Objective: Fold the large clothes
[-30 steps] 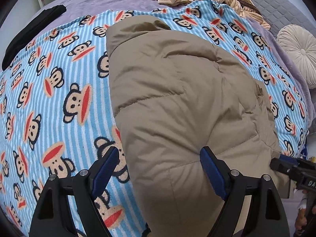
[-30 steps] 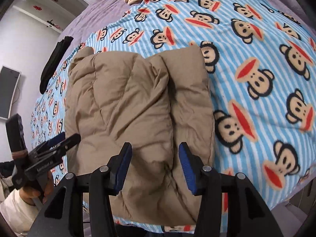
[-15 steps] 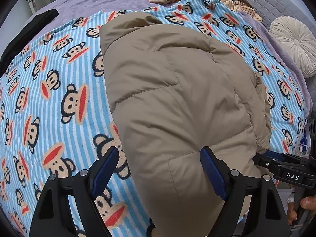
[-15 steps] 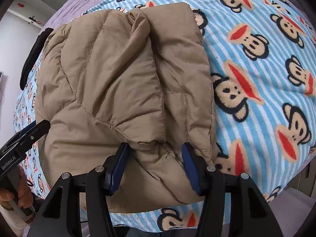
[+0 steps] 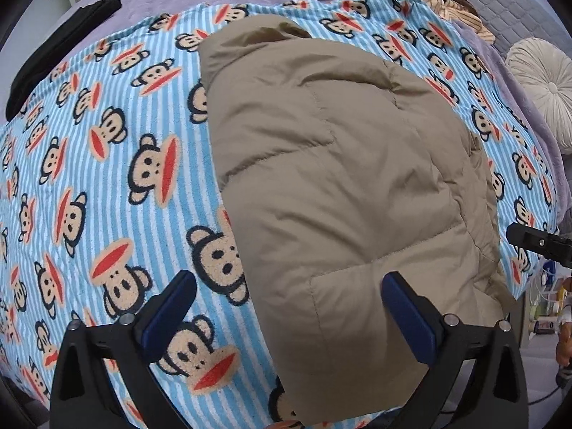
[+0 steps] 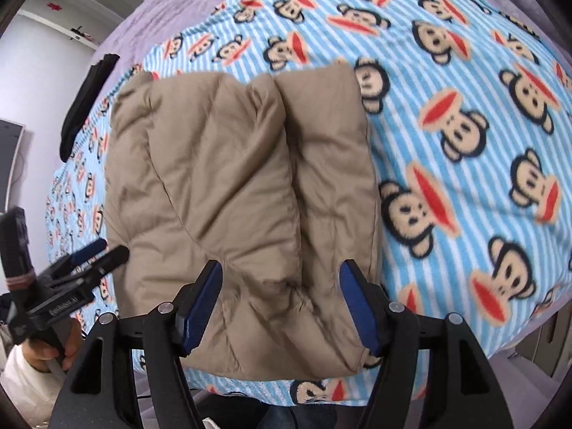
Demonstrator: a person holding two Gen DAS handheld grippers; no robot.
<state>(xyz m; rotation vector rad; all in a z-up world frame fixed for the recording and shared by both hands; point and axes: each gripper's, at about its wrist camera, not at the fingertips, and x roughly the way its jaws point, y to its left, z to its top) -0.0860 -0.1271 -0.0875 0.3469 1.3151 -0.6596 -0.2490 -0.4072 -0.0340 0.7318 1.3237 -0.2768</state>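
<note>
While the folded tan quilted jacket point(image 5: 350, 193) lies puffy and matte on the fleecy striped monkey-print blanket point(image 5: 107, 164), the left gripper point(image 5: 289, 307) and right gripper point(image 6: 280, 300) hover above it, jaws opening, blue pads apparently clear of the fabric.

1. We point our left gripper point(image 5: 287, 302) steeply down; its jaws are opening and grip nothing.
2. Our right gripper point(image 6: 282, 298) also points steeply down; its jaws are opening, pads apart.
3. Our hand point(image 6: 53, 348) holds the left gripper's handle.
</note>
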